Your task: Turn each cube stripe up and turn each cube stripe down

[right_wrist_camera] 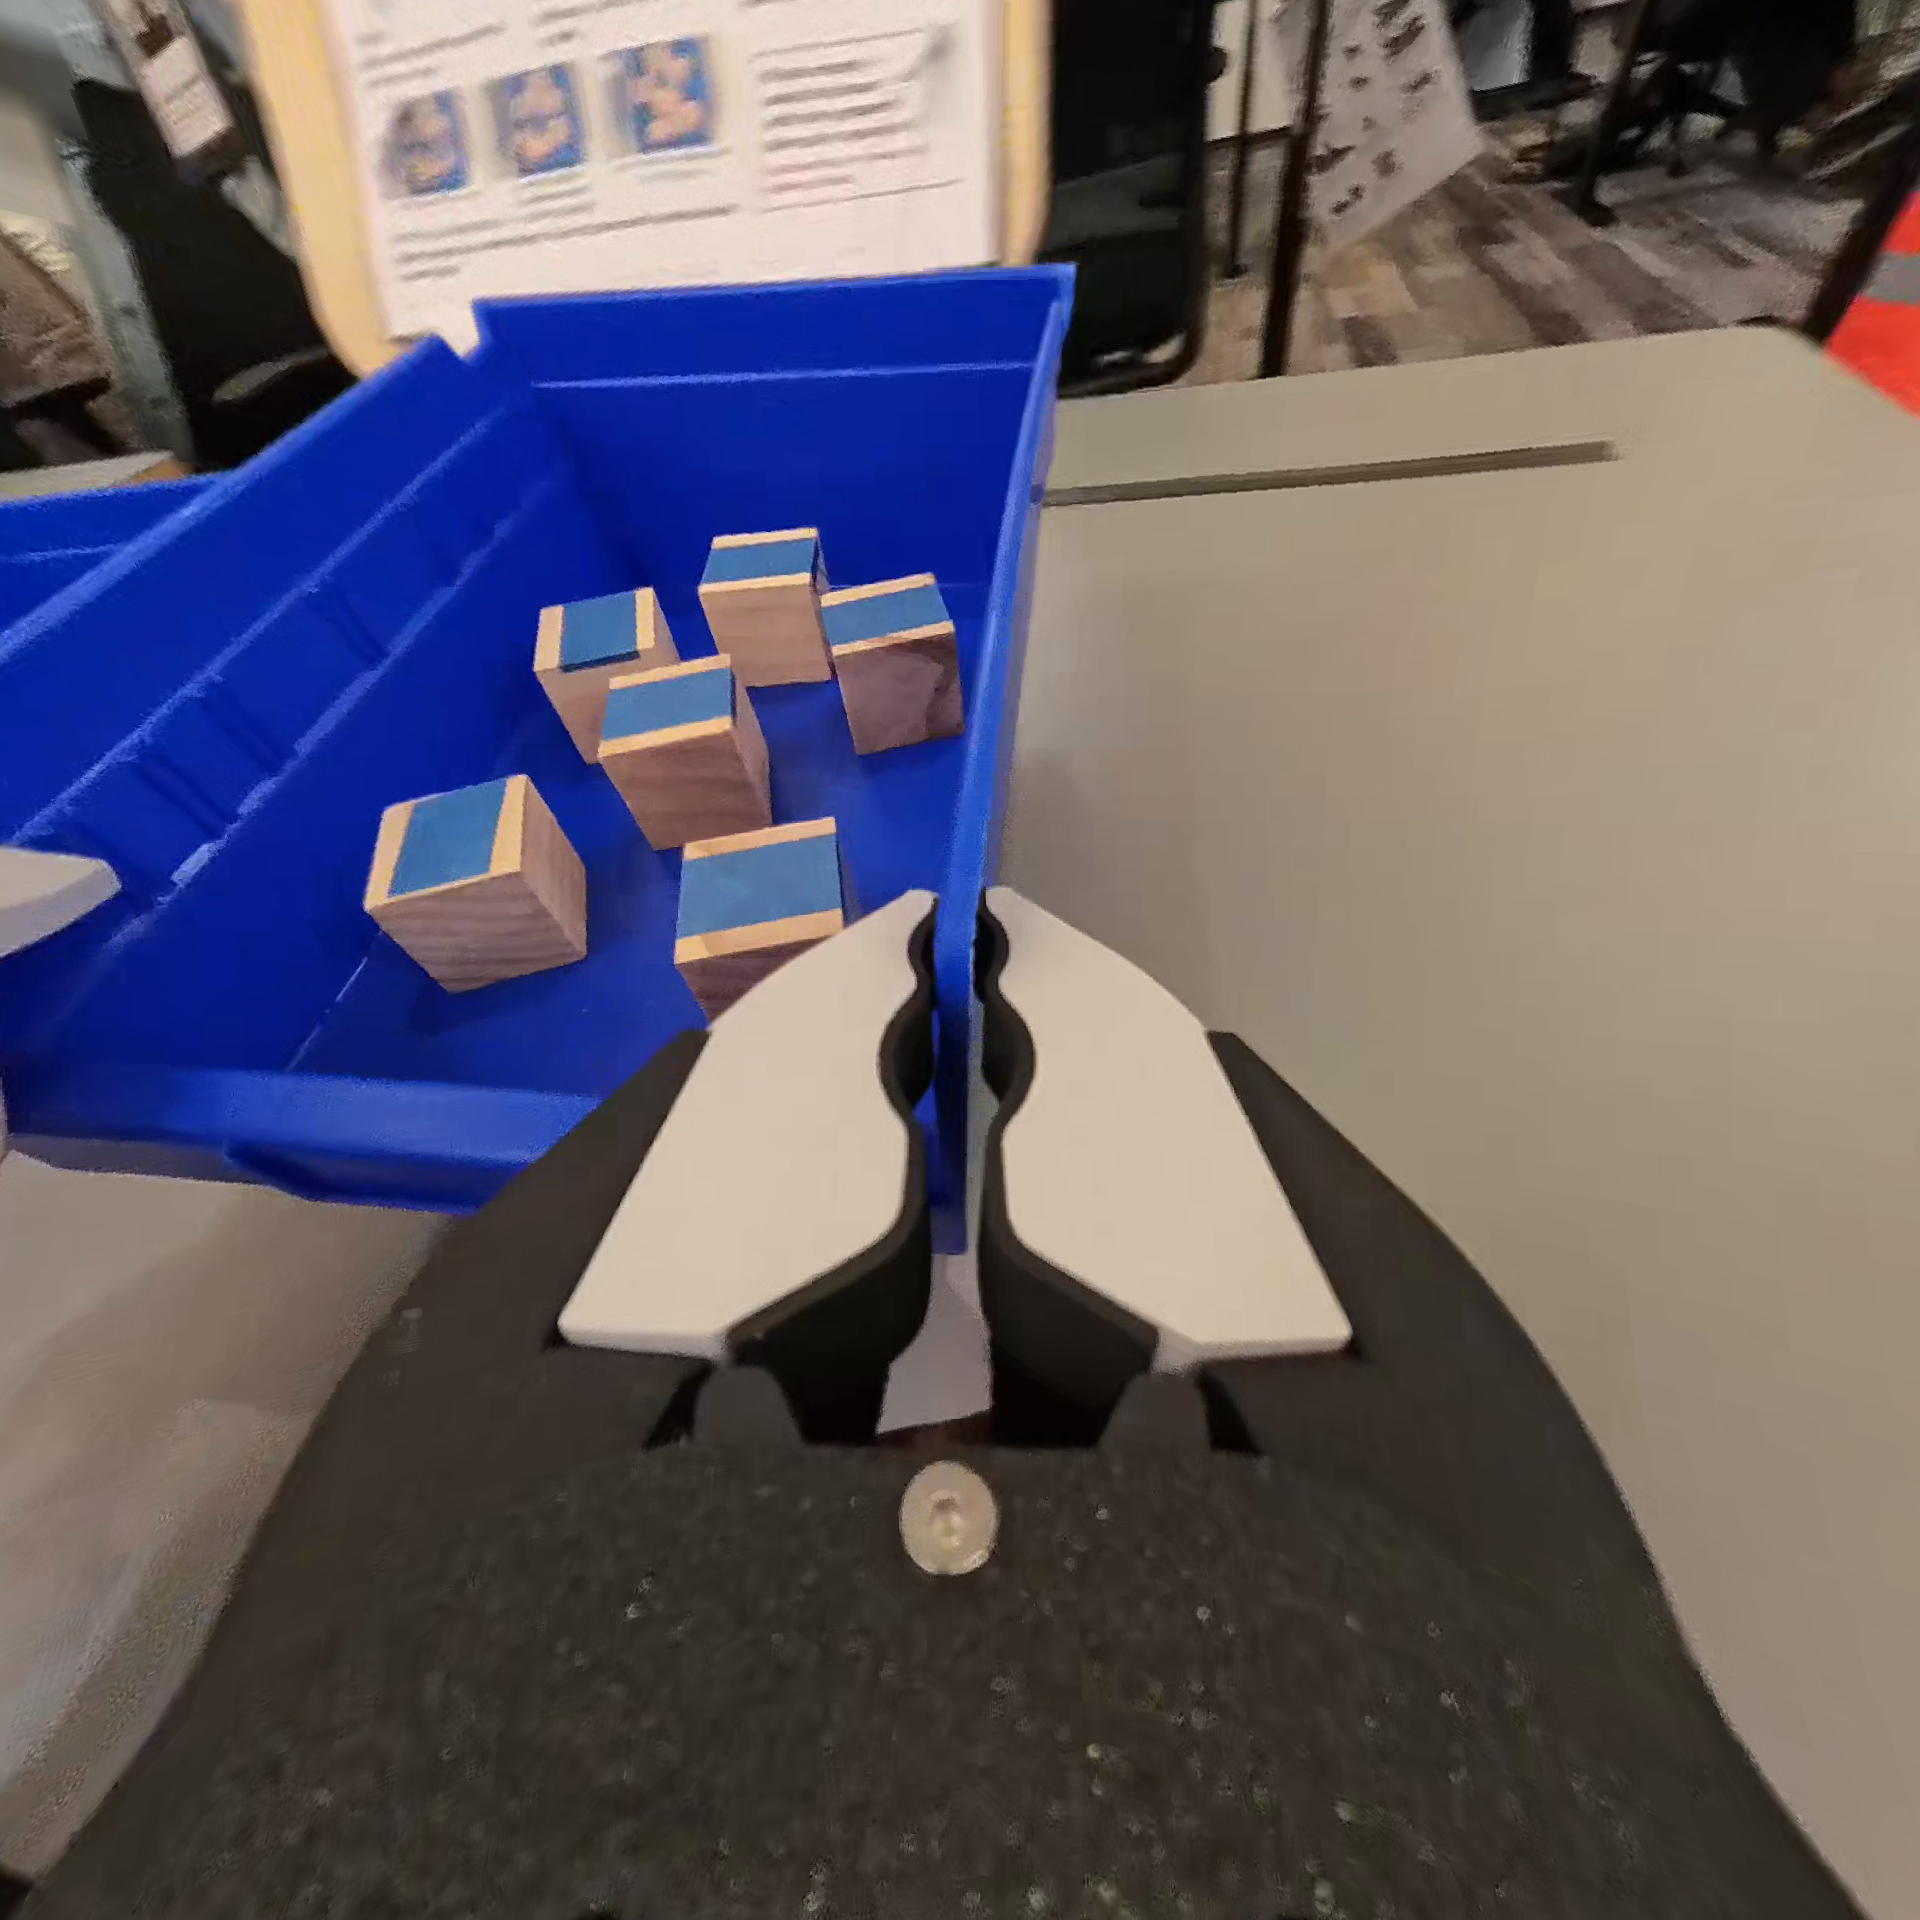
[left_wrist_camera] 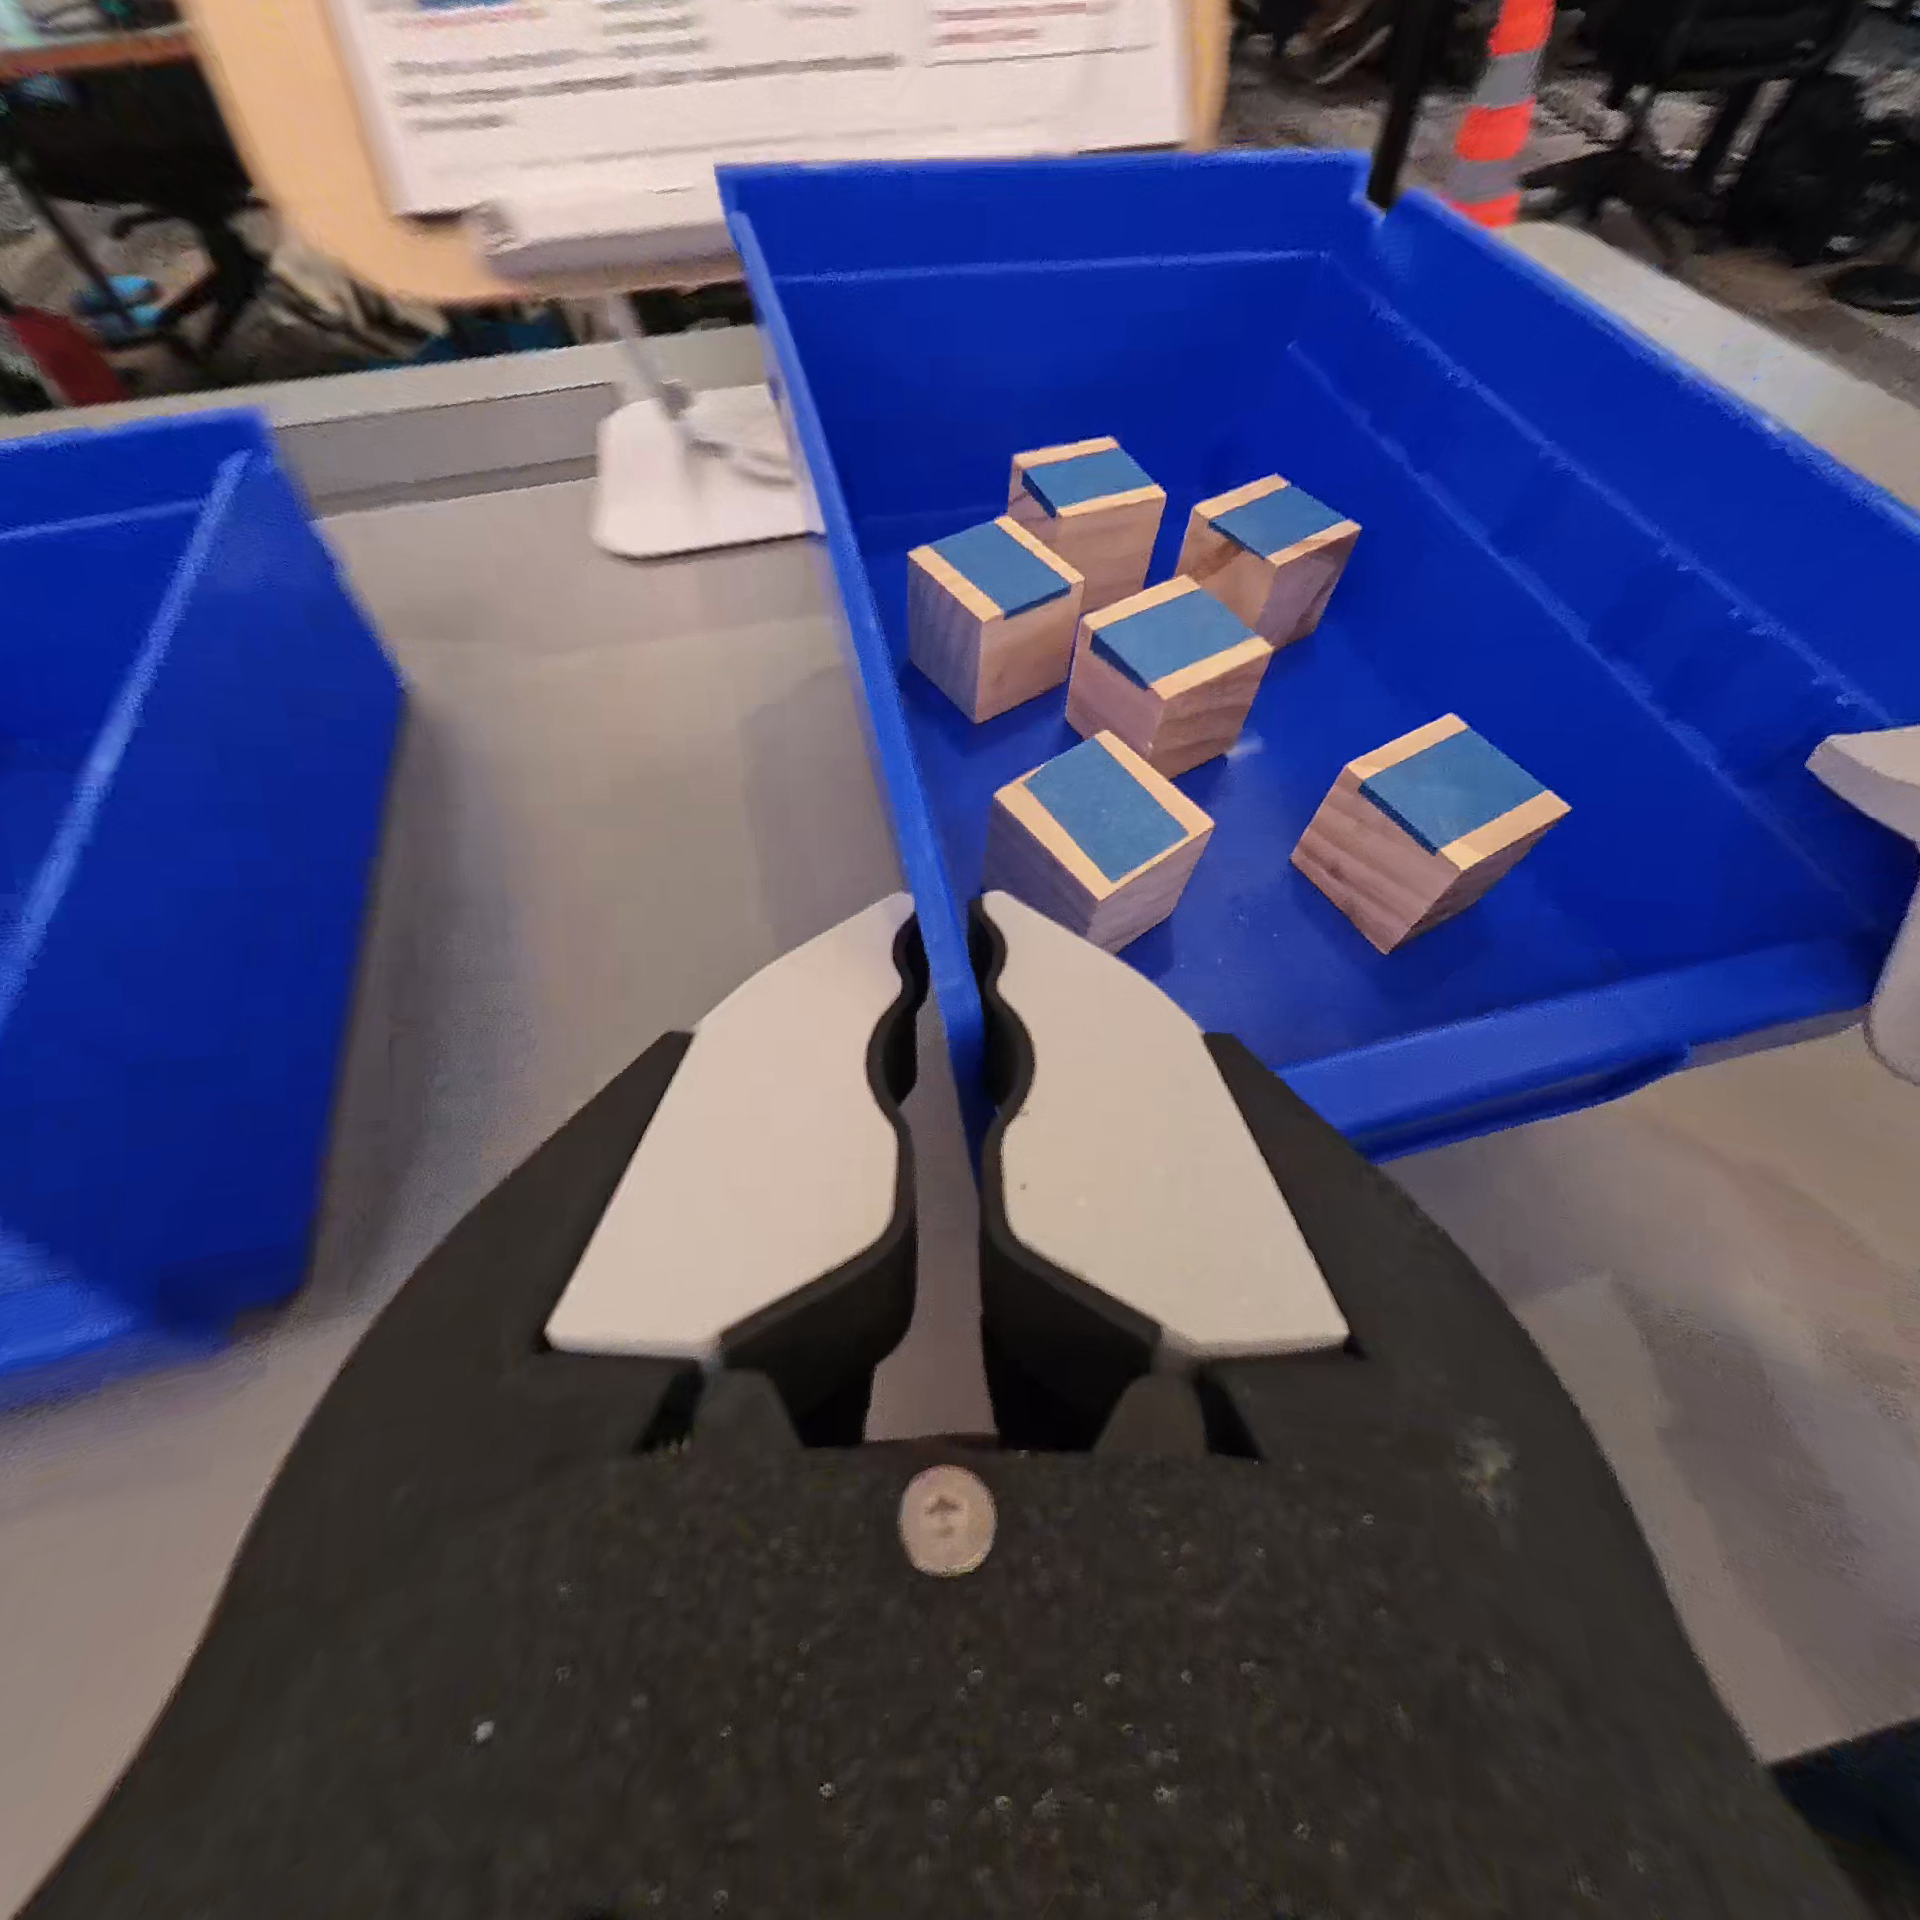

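A blue bin point(left_wrist_camera: 1558, 436) holds several wooden cubes point(left_wrist_camera: 1169, 665), each with a blue stripe on its top face. My left gripper point(left_wrist_camera: 945, 925) is shut on the bin's left wall, one finger inside and one outside. My right gripper point(right_wrist_camera: 958, 914) is shut on the bin's right wall point(right_wrist_camera: 997, 675) in the same way. The nearest cube in the left wrist view point(left_wrist_camera: 1101, 831) sits just past the inner finger. In the right wrist view a cube point(right_wrist_camera: 758, 904) lies close to the inner finger. The bin looks tilted, its near end raised off the table.
A second blue bin point(left_wrist_camera: 156, 831) stands to the left on the grey table point(left_wrist_camera: 623, 779). A white stand base point(left_wrist_camera: 696, 488) and a poster board point(right_wrist_camera: 675, 135) lie behind the bins. The other gripper's fingertip shows at the right edge of the left wrist view point(left_wrist_camera: 1870, 779).
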Demonstrator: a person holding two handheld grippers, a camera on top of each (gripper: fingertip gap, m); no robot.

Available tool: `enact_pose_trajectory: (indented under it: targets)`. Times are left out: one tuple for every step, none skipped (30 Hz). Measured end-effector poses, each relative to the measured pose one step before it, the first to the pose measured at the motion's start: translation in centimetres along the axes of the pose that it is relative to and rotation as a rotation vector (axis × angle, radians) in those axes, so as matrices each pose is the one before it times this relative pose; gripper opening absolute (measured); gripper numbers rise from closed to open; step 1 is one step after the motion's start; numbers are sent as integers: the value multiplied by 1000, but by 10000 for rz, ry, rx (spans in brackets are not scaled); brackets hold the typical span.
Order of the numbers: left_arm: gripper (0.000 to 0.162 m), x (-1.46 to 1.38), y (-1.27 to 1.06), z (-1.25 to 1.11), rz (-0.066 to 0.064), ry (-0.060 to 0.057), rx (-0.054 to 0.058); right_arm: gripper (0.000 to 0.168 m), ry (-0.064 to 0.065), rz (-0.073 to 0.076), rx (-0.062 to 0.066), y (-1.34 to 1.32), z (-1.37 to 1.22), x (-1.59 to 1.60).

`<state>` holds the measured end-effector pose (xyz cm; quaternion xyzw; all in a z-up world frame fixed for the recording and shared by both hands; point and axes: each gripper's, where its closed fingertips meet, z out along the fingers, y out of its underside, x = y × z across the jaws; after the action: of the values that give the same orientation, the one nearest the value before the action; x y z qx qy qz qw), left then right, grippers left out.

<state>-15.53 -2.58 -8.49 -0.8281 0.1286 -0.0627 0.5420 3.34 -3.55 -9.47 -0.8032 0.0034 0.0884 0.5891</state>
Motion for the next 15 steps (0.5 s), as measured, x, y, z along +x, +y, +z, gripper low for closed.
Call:
enact_pose_trajectory:
  targets:
    - [5, -1648, 561, -411, -254, -166, -54, 4, -234, -182, -146, 367, 604, -1698]
    - [6, -1385, 682, -175, -231, -123, -118, 4, -127, -285, -171, 354, 635, -1387]
    - [6, -1107, 694, -26, -213, -64, -110, 4, -89, -208, -132, 322, 527, -1117]
    - [6, -880, 635, 21, -142, -28, -76, 4, -98, -120, -135, 353, 425, -861]
    - [6, -623, 617, 80, -102, 9, -80, 4, -87, -90, -135, 389, 343, -617]
    - [6, -432, 615, 143, -80, 19, -98, 4, -37, -59, -57, 307, 229, -396]
    - [5, -306, 362, 97, 63, -63, 65, 4, 15, -141, 67, 78, 68, -286]
    - [5, -110, 249, 57, 71, -22, 72, 4, 104, -175, -9, 106, 26, -82]
    - [5, 13, 71, -9, -15, 41, 103, 4, 38, -66, 22, 48, 21, 4]
    - [7, 81, -37, 9, -65, 107, 99, 5, -95, 85, 8, 84, 67, 59]
    - [8, 175, -12, 55, -33, 171, 60, 5, -151, 139, 46, 88, 89, 102]
    - [13, 391, -1, -38, 17, 361, 34, 5, -154, 131, 12, 170, 81, 131]
    - [25, 582, 94, -310, 21, 558, -16, 6, -277, 26, 129, 29, -152, -75]
    - [31, 424, 58, -653, -86, 512, 31, 12, -118, -32, 57, 102, -456, 38]
    - [38, 223, -46, -1002, -86, 431, 121, 25, -45, -123, 168, -17, -738, 49]
